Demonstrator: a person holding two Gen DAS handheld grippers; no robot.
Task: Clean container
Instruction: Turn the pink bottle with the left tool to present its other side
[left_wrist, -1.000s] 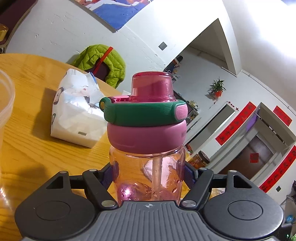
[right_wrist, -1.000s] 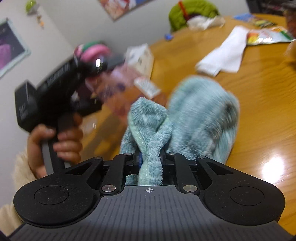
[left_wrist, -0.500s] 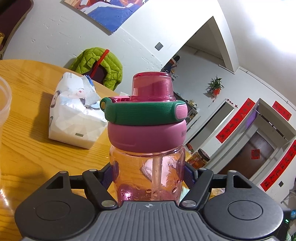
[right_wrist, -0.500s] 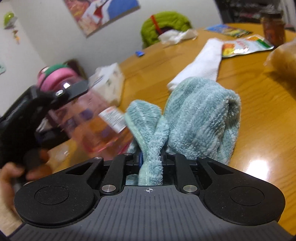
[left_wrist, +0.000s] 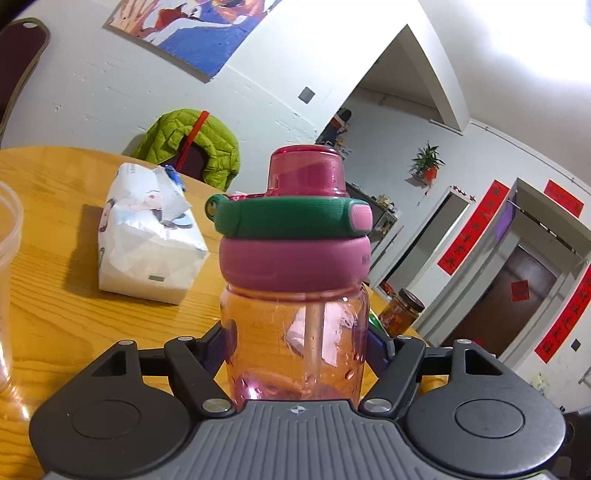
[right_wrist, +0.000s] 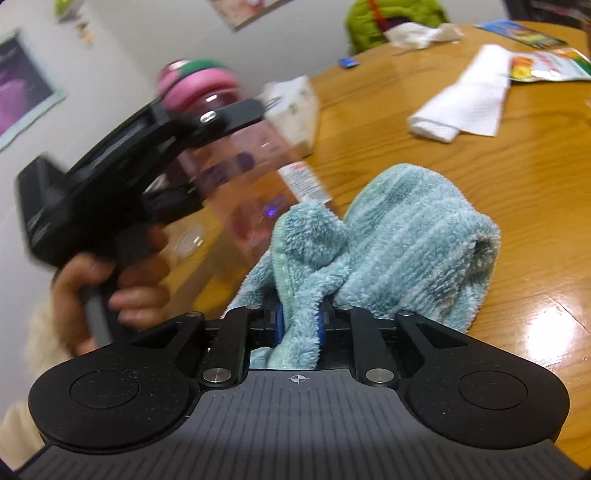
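Note:
A clear pink water bottle (left_wrist: 295, 332) with a pink and green lid (left_wrist: 295, 236) is held upright above the wooden table in my left gripper (left_wrist: 299, 339), which is shut on its body. In the right wrist view the bottle (right_wrist: 251, 162) is tilted, with the left gripper (right_wrist: 122, 184) around it. My right gripper (right_wrist: 299, 325) is shut on a fluffy teal cloth (right_wrist: 399, 236). The cloth bunches just below and right of the bottle, close to its base.
A tissue pack (left_wrist: 147, 243) lies on the wooden table (left_wrist: 48, 295). A clear plastic tub (left_wrist: 7, 258) stands at the left edge. A jar (left_wrist: 400, 312) stands behind the bottle. A folded white towel (right_wrist: 465, 107) and a snack bag (right_wrist: 543, 66) lie further off.
The bottle has come closer to the right gripper and now sits just above the teal cloth. The left view has tilted slightly. Both grips are unchanged.

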